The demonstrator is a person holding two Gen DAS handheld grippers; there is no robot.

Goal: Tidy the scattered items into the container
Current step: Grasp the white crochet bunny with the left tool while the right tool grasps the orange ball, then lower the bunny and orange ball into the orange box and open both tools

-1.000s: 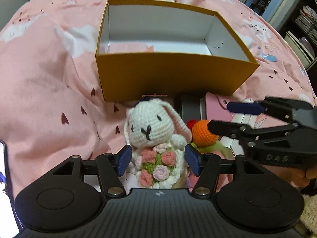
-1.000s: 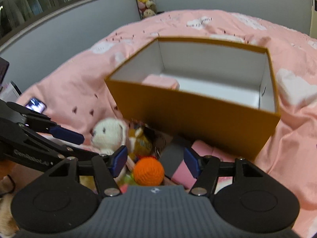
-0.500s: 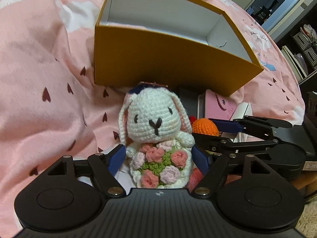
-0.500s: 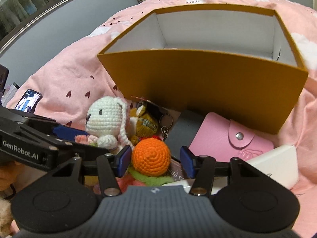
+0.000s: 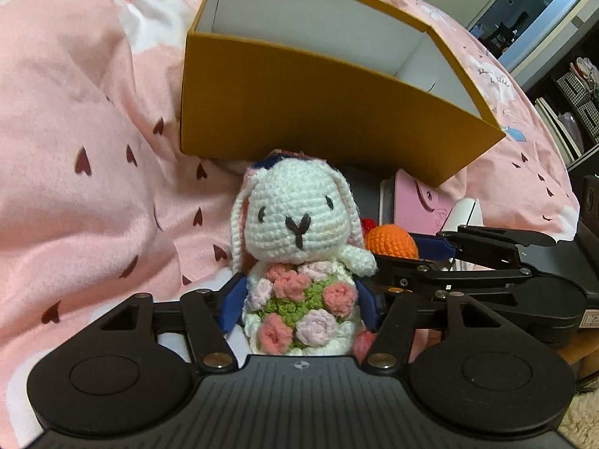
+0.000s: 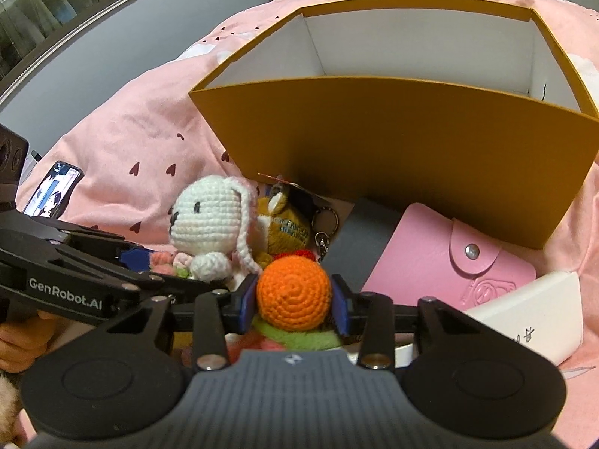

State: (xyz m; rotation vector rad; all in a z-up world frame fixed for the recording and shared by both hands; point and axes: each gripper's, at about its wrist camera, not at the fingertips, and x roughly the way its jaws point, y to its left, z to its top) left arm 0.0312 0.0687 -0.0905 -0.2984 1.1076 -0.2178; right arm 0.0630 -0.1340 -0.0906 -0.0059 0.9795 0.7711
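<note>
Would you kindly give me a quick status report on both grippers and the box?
Left gripper jaws closing around crochet bunny. Right gripper jaws closing around orange crochet ball. Yellow box open; nothing seen blocking it.

Crocheted bunny (image 5: 299, 220) and orange ball (image 6: 294, 292): knobbly yarn, matt; bedspread (image 5: 75, 194): soft fleecy pink cloth. Box (image 5: 329, 112): matt mustard cardboard outside, smooth white paper lining. Card wallet (image 6: 441, 262): smooth pink faux leather with a shiny metal snap; left hand-held gripper (image 5: 299, 299): matt black plastic, ribbed body, blue pads.
</note>
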